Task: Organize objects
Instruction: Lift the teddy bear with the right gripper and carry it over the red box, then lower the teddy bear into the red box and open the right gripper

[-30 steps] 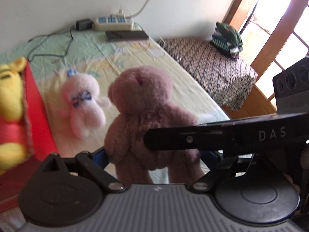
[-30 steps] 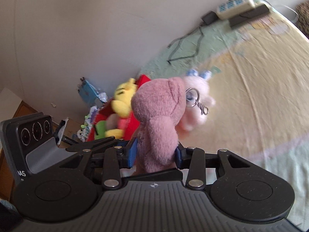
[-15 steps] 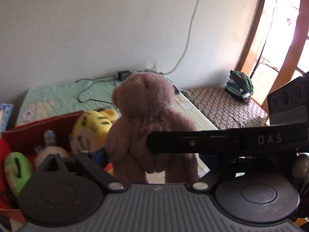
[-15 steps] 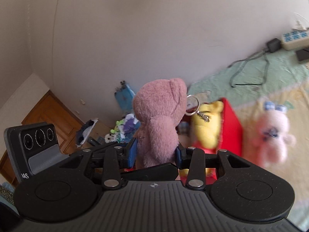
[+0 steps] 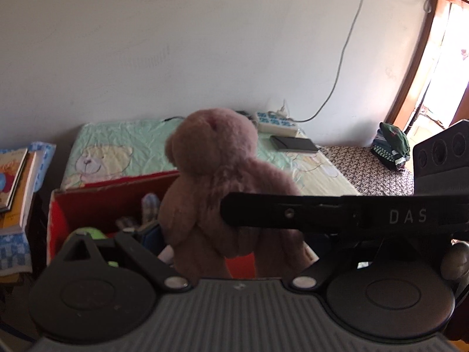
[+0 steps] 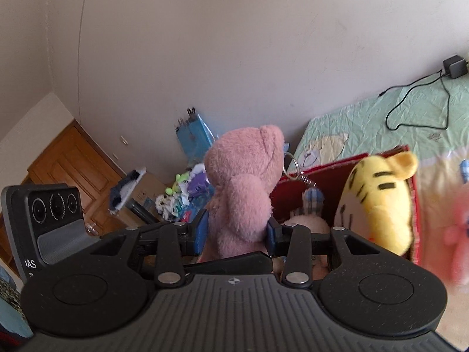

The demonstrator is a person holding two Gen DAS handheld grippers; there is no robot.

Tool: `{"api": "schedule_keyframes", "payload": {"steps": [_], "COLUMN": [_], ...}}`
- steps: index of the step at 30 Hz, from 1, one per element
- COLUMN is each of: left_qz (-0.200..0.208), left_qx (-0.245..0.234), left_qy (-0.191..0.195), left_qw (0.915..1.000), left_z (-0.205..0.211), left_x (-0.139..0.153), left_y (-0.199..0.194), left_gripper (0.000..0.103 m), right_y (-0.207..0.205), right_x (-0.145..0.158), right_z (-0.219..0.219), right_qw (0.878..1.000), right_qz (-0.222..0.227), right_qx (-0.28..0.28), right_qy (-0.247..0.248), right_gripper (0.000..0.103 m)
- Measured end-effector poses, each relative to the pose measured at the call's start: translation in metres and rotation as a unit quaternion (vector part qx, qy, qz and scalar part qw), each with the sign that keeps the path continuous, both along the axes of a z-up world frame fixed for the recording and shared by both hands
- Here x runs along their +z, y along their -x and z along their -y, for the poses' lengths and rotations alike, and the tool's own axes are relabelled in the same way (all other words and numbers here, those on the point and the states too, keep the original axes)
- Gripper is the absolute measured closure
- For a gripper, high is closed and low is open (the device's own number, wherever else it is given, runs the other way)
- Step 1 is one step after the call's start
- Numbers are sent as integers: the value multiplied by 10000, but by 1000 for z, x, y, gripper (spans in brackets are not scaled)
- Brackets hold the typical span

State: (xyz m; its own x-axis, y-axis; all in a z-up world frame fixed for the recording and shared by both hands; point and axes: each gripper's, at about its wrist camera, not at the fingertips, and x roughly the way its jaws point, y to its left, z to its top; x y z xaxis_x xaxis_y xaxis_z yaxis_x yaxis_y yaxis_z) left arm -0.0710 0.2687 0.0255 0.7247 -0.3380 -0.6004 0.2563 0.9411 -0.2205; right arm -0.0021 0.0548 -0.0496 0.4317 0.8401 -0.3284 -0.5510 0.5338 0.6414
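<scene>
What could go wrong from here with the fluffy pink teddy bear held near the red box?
The red box already holds a yellow striped tiger plush and other toys, so the fluffy pink teddy bear may land on top and roll out.
The metal key ring at the bear's head could catch on the box rim.
The right gripper pinches only the soft body, which may slip.

Teddy bear [image 6: 240, 193]: upright between the fingers of the right gripper [image 6: 237, 231]; in front of the box
Box [image 5: 96, 196]: on the bed; behind the bear
Tiger toy [image 6: 378, 202]: in the box, right of the bear
Power strip [image 5: 277, 121]: far end of the bed [image 5: 123, 138], by the wall
Books [image 5: 16, 182]: stacked left of the bed
</scene>
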Motion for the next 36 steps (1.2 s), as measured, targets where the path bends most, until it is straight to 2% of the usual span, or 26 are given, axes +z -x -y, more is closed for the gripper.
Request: {"api": "schedule_keyframes", "payload": {"steps": [7,12,19,21,28,36], "left_qz": [-427,-591,-833,-827,-952,-965], "left_qx": [165,27,-153,-154,8,-15], "left_qy": [53,168,23,-134,-271,-229], "left_qw": [9989,9981,9964,9964,9951,9951], "left_z": [-24,-21,-8,-6,-20,-16], "left_x": [-31,-47,-69,-72,-79,-77], "left_y": [-17,-33,-52,-52,-52,-51], "left_gripper": [10,10,10,10,10,8], "right_y": [-3,-1,-11,-15,-24,-16], "right_x": [-14,-14,-32,-38,-53,-46], "right_z": [-20,-23,-17,-18,-33,-18], "right_qw": [9992,9955,9893,9899,9923,9909], "right_qz": [23,192,33,-41,-150,-153], "right_qx": [-81,-372,-672,-645,-399,-651], "right_qy": [397,853,1292,1261,1161,1171], "right_gripper": [62,63,63,63,63,60]}}
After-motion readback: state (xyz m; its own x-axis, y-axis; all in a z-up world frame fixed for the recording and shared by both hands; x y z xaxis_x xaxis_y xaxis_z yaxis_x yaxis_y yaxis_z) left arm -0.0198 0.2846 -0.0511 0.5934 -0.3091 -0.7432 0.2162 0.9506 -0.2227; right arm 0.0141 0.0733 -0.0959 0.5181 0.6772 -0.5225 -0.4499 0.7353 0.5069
